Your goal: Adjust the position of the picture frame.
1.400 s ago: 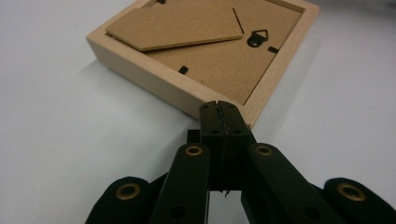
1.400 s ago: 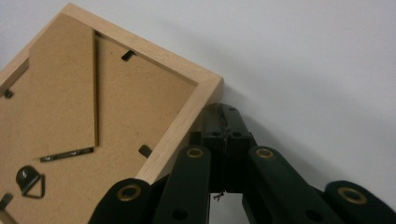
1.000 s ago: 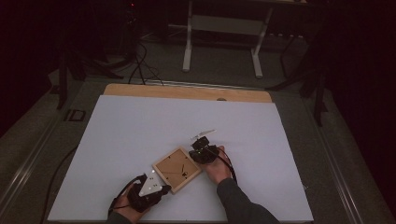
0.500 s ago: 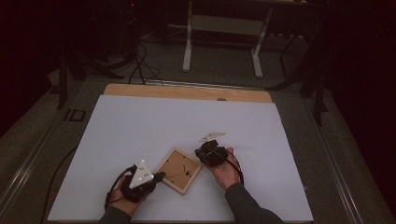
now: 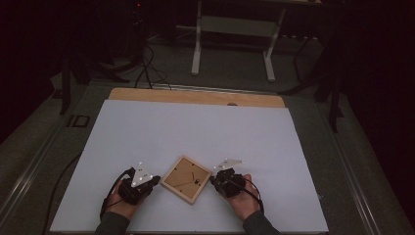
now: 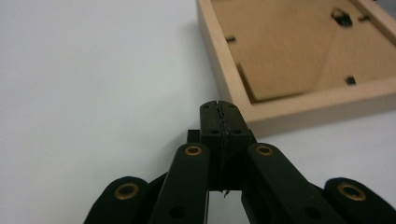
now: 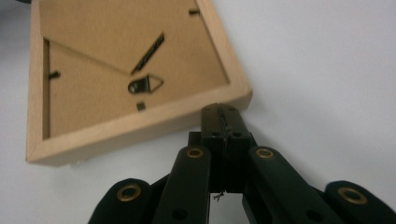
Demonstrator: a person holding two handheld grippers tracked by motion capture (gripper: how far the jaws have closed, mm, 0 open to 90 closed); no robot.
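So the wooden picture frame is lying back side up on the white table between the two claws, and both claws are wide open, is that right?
Not quite: both claws are shut. The left gripper view shows the left claw with jaws pressed together, and the right gripper view shows the same for the right claw. The picture frame does lie back side up between them on the white table.

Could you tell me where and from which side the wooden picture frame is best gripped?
Probably by its raised border rail. The wooden picture frame lies flat, back side up, turned like a diamond. The left hand-held gripper and right hand-held gripper sit shut at opposite corners; either could open and close across the nearest rail, one jaw inside the recess, one outside.
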